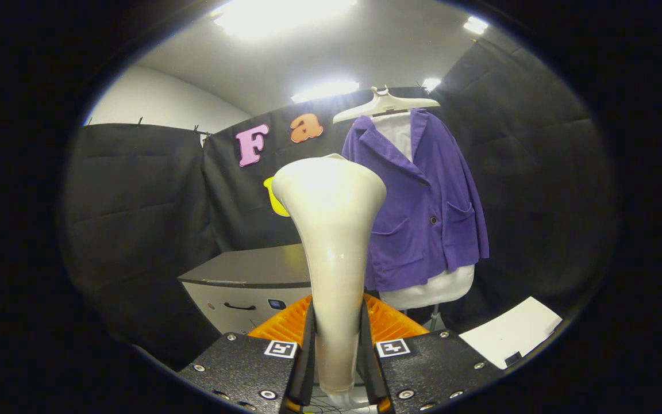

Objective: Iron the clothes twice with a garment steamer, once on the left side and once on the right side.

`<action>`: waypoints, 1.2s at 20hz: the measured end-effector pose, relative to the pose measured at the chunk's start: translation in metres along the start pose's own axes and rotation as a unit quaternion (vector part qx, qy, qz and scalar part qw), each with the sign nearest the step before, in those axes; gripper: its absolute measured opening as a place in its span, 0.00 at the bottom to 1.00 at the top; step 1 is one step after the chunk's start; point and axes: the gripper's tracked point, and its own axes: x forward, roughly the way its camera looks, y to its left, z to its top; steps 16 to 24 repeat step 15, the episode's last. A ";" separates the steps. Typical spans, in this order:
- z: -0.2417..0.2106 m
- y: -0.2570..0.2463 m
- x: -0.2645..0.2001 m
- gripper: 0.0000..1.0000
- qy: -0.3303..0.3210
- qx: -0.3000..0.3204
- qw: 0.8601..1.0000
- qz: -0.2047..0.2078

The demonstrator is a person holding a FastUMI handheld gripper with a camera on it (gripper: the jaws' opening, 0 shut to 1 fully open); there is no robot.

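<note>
Your gripper (pixel 337 368) has both fingers pressed against the narrow neck of the garment steamer (pixel 334 241), one on each side, so the tool is clamped and stands nearly upright out of the jaws, its flared head well above them. Beyond that head and a little to its right hangs the purple jacket (pixel 423 201) on a pale hanger (pixel 385 104), draped over a white dress form (pixel 434 287); the steamer's head is apart from the cloth, so no pass looks begun. Beyond the fingers to the left stands a grey cabinet (pixel 250 282), and off to the right lies a white sheet (pixel 512 330). Your hold sits low on a smooth, tapering neck, so the heavier head could rock or slip between the fingers if you swing it quickly toward the jacket. Pushing too hard into the fabric could also shove the dress form on its stand or drag the jacket off the hanger.
</note>
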 end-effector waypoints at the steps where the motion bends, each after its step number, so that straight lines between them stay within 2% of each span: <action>1: -0.002 0.003 -0.001 0.35 0.002 -0.002 1.000 0.005; 8: -0.028 0.010 -0.004 0.35 0.022 -0.011 1.000 0.014; 24: -0.031 0.010 -0.005 0.35 0.030 -0.005 1.000 0.009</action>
